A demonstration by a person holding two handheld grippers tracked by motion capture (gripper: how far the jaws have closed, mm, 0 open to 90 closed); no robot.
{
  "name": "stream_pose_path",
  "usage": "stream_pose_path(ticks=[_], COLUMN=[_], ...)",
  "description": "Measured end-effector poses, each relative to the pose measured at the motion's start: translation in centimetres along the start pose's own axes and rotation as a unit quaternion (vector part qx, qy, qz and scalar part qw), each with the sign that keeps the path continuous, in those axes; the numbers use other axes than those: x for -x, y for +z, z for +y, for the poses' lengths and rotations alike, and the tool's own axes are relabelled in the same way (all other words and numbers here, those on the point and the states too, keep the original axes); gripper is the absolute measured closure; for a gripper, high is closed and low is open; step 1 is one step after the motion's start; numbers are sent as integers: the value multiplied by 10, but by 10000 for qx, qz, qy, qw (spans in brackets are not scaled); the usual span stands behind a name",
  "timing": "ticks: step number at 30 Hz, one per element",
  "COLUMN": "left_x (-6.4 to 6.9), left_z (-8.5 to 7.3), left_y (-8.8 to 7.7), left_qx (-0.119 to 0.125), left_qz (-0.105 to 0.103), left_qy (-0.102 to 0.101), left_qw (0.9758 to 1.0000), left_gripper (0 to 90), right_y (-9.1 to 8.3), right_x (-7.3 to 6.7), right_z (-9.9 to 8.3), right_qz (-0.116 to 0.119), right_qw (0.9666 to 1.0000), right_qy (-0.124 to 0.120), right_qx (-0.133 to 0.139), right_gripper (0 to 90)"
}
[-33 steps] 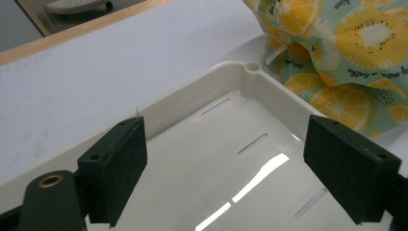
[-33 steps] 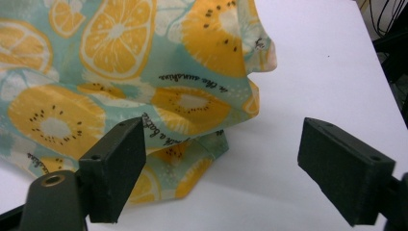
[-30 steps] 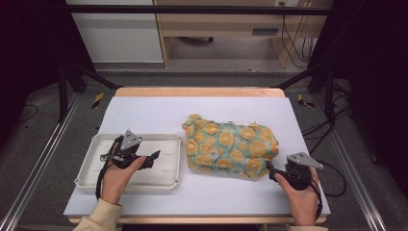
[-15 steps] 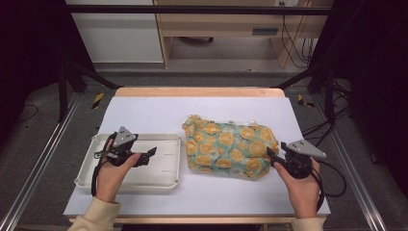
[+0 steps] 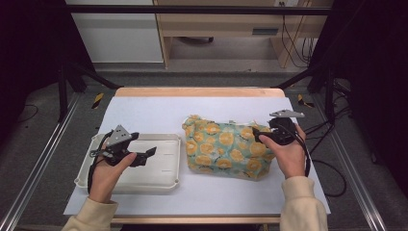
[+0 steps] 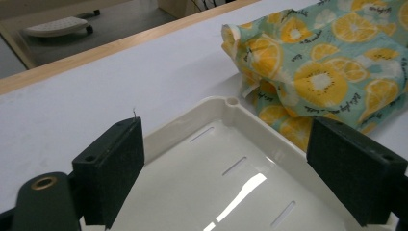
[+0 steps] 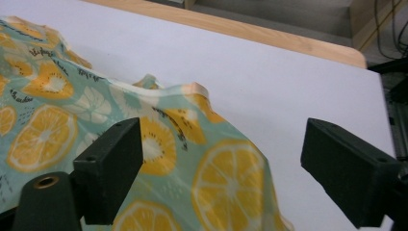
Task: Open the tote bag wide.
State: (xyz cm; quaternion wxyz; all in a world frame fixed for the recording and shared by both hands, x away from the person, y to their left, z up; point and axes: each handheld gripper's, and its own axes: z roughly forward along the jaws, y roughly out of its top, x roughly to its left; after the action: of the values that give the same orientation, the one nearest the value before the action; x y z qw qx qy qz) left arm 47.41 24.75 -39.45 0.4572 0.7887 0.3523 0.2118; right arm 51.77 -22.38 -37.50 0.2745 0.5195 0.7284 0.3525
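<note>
High view: a crumpled cloth point(image 5: 226, 149) printed with orange slices on pale green lies right of centre on the white table cover point(image 5: 154, 113); what it wraps or covers, if anything, is hidden by its folds. Left of it, just beside its edge, sits a shallow white tray point(image 5: 159, 175), its left part masked by the left hand point(image 5: 106, 173) and the left gripper point(image 5: 146, 155) held above it. The right gripper point(image 5: 257, 137) hovers at the cloth's right edge, its tips blurred against the pattern; whether they touch the fabric cannot be told there. Left gripper view: the two black jaws stand wide apart over the tray's slotted floor with nothing between them, and the cloth fills the upper right of the frame, cut off by the border. Right gripper view: the jaws, which have just been opening, stand wide, with the cloth's raised corner point(image 7: 192, 91) seen beyond and below the gap and no pad pressing on it; the cloth runs off the left and bottom edges of the frame.
</note>
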Motion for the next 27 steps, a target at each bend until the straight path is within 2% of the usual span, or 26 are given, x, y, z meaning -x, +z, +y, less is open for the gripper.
stream_pose_path(ticks=[1, 4, 5, 7, 8, 9, 11, 15, 16, 18, 19, 20, 21, 22, 23, 24, 25, 26, 27], left_x=[2, 2, 1, -1, -1, 0, 2, 5, 5, 7, 8, 8, 12, 12, 15, 15, 15, 16, 15], left_z=[-1, -3, -5, -4, -4, -3, -1, 1, 1, 1, 2, 2, 5, 5, 7, 7, 7, 8, 8], left_y=[1, 2, 3, 4, 4, 3, 2, 6, 6, 10, 10, 10, 10, 10, 10, 10, 10, 11, 11], left_qx=[-51, -103, -125, -90, -90, -95, -88, -45, -45, -33, -1, -1, 58, 58, 105, 105, 115, 130, 116], left_qz=[-72, -79, -132, -195, -195, -143, -112, -279, -279, -303, -274, -274, -260, -260, -261, -261, -257, -254, -231], left_qy=[84, 137, 78, -4, -4, 13, 45, -19, -19, -105, -124, -124, -86, -86, -27, -27, -36, -46, -41], left_qw=[9999, 9998, 9998, 9998, 9998, 9999, 9999, 9996, 9996, 9995, 9995, 9995, 9996, 9996, 9996, 9996, 9996, 9996, 9997], left_gripper=[132, 129, 130, 129, 130, 130, 130, 129, 130, 130, 130, 130, 130, 130, 130, 130, 130, 131, 131], right_y=[10, 13, 12, 10, 7, 5, -6, -31, -31, -58, -65, -65, -77, -77, -85, -85, -89, -92, -93], right_x=[-2, -8, -9, -10, -12, -13, -14, -17, -17, -27, -30, -30, -36, -36, -41, -41, -43, -46, -47], right_z=[3, 5, 5, 4, 4, 4, 5, 1, 1, -12, -17, -17, -30, -30, -41, -41, -49, -61, -65], right_qz=[68, 156, 198, 416, 446, 476, 506, 602, 602, 776, 843, 843, 991, 991, 1018, 1018, 1066, 1147, 1189], right_qw=[9996, 9987, 9985, 9980, 9978, 9976, 9982, 9971, 9971, 9933, 9917, 9917, 9885, 9885, 9865, 9865, 9852, 9834, 9830], right_qy=[-49, -251, -319, -316, -370, -397, -324, -319, -319, -350, -430, -430, -481, -481, -608, -608, -514, -573, -562], right_qx=[-283, -423, -394, -351, -333, -302, -92, 344, 344, 779, 869, 869, 1037, 1037, 1129, 1129, 1242, 1287, 1283], right_gripper=[183, 455, 607, 782, 859, 898, 900, 900, 900, 900, 900, 900, 900, 900, 900, 900, 900, 900, 900])
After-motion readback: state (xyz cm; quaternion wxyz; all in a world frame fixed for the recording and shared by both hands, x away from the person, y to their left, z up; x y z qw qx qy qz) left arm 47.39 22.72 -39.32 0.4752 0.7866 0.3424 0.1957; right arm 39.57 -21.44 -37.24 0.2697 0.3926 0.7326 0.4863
